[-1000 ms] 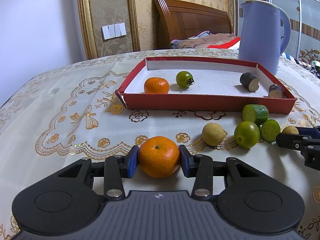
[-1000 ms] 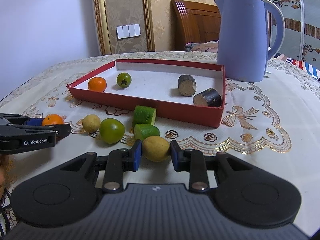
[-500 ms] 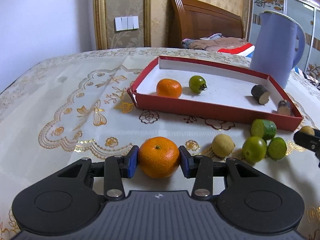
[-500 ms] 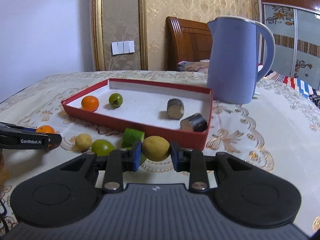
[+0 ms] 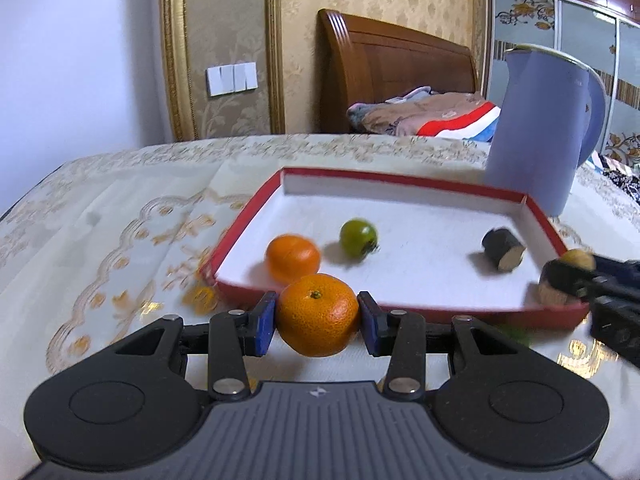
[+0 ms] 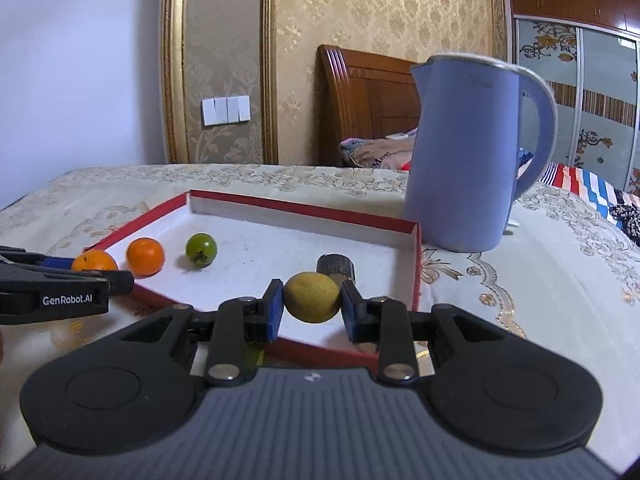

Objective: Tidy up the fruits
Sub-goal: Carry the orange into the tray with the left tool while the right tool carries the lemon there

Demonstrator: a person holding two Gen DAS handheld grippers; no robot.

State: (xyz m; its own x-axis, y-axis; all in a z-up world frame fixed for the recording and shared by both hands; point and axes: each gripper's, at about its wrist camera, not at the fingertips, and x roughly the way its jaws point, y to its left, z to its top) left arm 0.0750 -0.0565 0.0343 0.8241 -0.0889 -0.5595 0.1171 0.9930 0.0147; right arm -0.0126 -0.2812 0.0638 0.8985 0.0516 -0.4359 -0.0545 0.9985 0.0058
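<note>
Item 1: mandarin (image 5: pixel 318 320). Held in the left gripper (image 5: pixel 318 322), jaws closed on its sides at the widest girth, stem end up. It hangs at the near rim of the red tray (image 5: pixel 400 182), clear of the worktop (image 5: pixel 100 216). Judged light, with loose, slightly yielding peel and a dimpled skin that gives the blue pads fair purchase. A hard squeeze would likely bruise the segments. Best taken across the middle, as now.

Item 2: yellow fruit (image 6: pixel 312 297), round, perhaps a small lemon. Held in the right gripper (image 6: pixel 312 300), jaws closed on its two sides, over the near right part of the tray (image 6: pixel 304 210). Judged light and firmer than the mandarin, with smoother rind, so more apt to roll or slip if gripped off centre. Grip across the middle.

Already in the tray: a second mandarin (image 5: pixel 294 258) and a green fruit (image 5: pixel 358 237) towards the left, both free to roll if nudged; two dark stub-ended pieces towards the right, one clearly seen (image 5: pixel 503 249), the other mostly hidden by the right gripper.

Near by: blue jug (image 6: pixel 466 152), standing just beyond the tray's far right corner.

Handling note: set each fruit down low before letting go; round fruit dropped on the flat tray floor would probably roll.
</note>
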